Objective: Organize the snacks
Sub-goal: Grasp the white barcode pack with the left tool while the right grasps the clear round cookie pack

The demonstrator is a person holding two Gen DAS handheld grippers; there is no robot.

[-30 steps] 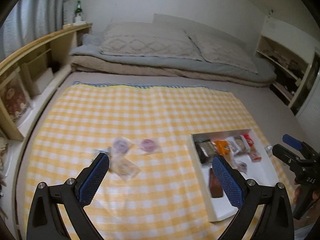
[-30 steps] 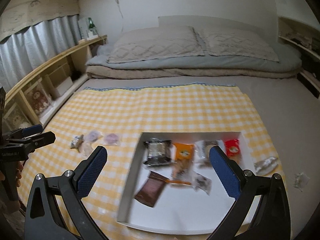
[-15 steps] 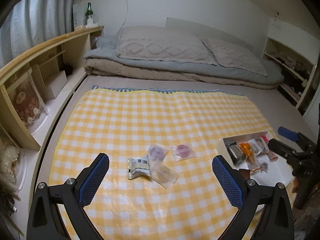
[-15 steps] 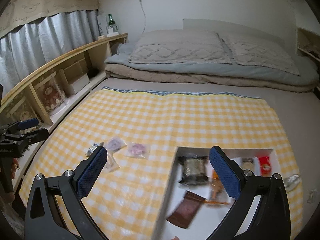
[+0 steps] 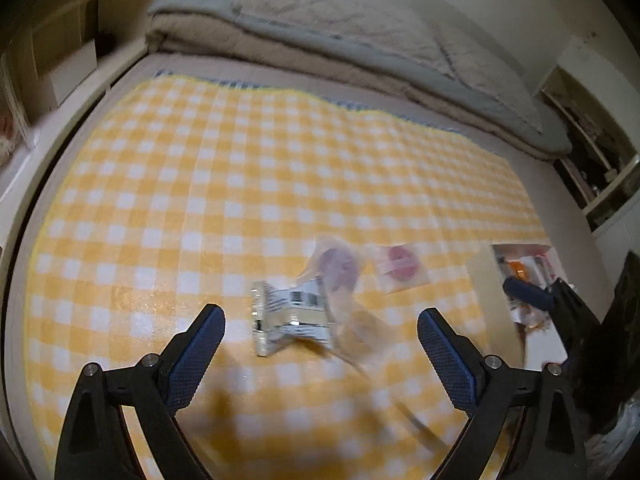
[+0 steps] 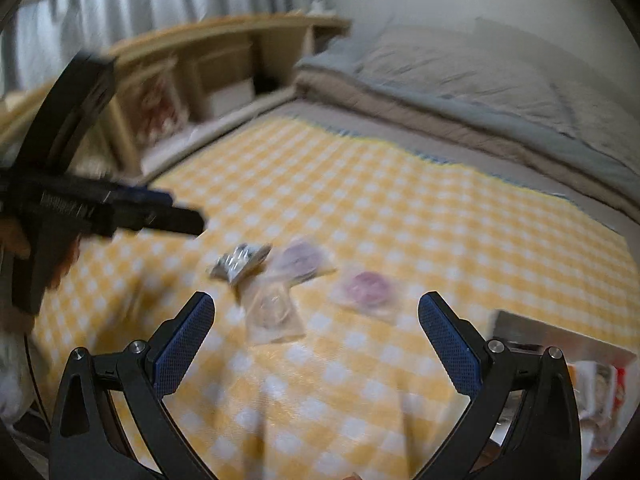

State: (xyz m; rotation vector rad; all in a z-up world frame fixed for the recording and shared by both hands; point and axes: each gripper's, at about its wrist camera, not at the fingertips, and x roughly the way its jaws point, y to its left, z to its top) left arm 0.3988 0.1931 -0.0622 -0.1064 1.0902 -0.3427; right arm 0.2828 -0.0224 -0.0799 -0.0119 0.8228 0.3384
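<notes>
Left gripper (image 5: 321, 330): jaws wide but closing, nothing between the pads, poised above a silver foil packet (image 5: 292, 317) with barcode-like stripes, print blurred beyond reading. Right gripper (image 6: 316, 332): jaws apart, empty. Clear cookie pouches (image 6: 301, 261) just beside the packet on yellow checked cloth (image 5: 200, 184). White tray (image 5: 482, 280) of snacks at right.

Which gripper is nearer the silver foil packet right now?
Left. The left gripper, jaws closing but empty, hangs just short of the silver foil packet; the right gripper stands open, farther off beside the tray.
</notes>
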